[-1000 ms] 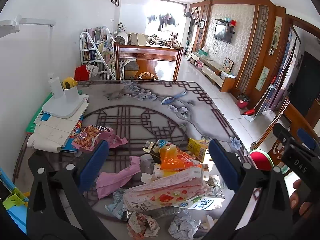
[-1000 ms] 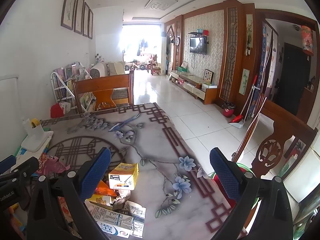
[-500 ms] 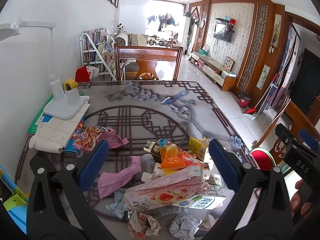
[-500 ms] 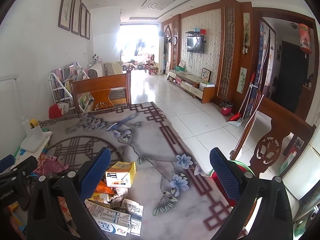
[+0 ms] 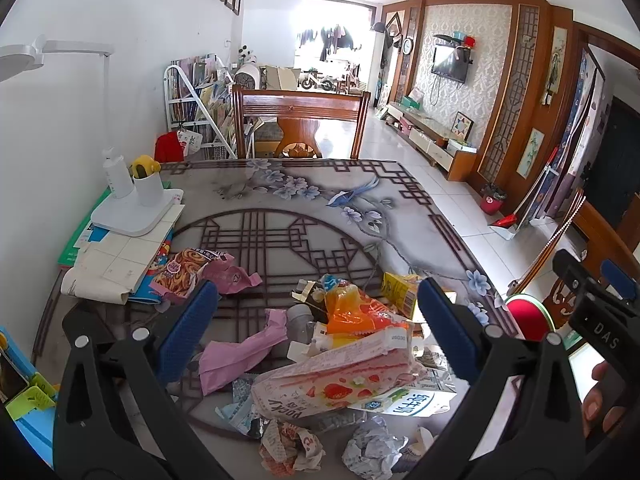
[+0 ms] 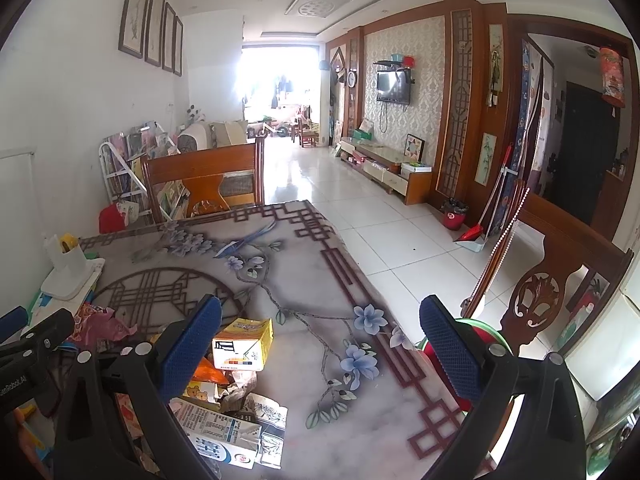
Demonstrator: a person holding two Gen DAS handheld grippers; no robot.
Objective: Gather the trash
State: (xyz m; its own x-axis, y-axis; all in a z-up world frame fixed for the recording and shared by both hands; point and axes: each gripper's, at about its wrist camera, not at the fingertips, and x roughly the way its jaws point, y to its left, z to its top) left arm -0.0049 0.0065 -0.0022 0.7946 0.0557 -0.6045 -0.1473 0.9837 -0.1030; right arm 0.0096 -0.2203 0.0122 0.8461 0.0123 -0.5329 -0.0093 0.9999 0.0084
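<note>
A heap of trash lies on the patterned table [image 5: 280, 200]: a pink strawberry snack box [image 5: 336, 384], an orange wrapper [image 5: 352, 312], a pink bag [image 5: 240, 352], a noodle-snack packet [image 5: 184, 272], crumpled paper balls [image 5: 292, 448] and a yellow carton [image 5: 400, 288]. My left gripper [image 5: 316, 328] hovers open above the heap, holding nothing. In the right wrist view the yellow carton [image 6: 244, 344] and a white-blue milk carton [image 6: 220, 436] lie at the lower left. My right gripper [image 6: 320, 348] is open over the table's right side, empty.
A white desk lamp base [image 5: 132, 212] sits on papers and books at the table's left. A wooden chair [image 5: 300, 120] stands at the far end, another carved chair [image 6: 560, 280] at the right. A red bin with green rim [image 5: 528, 316] stands beside the table. A hand [image 5: 600, 400] holds the right gripper.
Both views have tilted slightly, with the table and trash sitting a little lower in frame. Both grippers stay open; no trash has moved.
</note>
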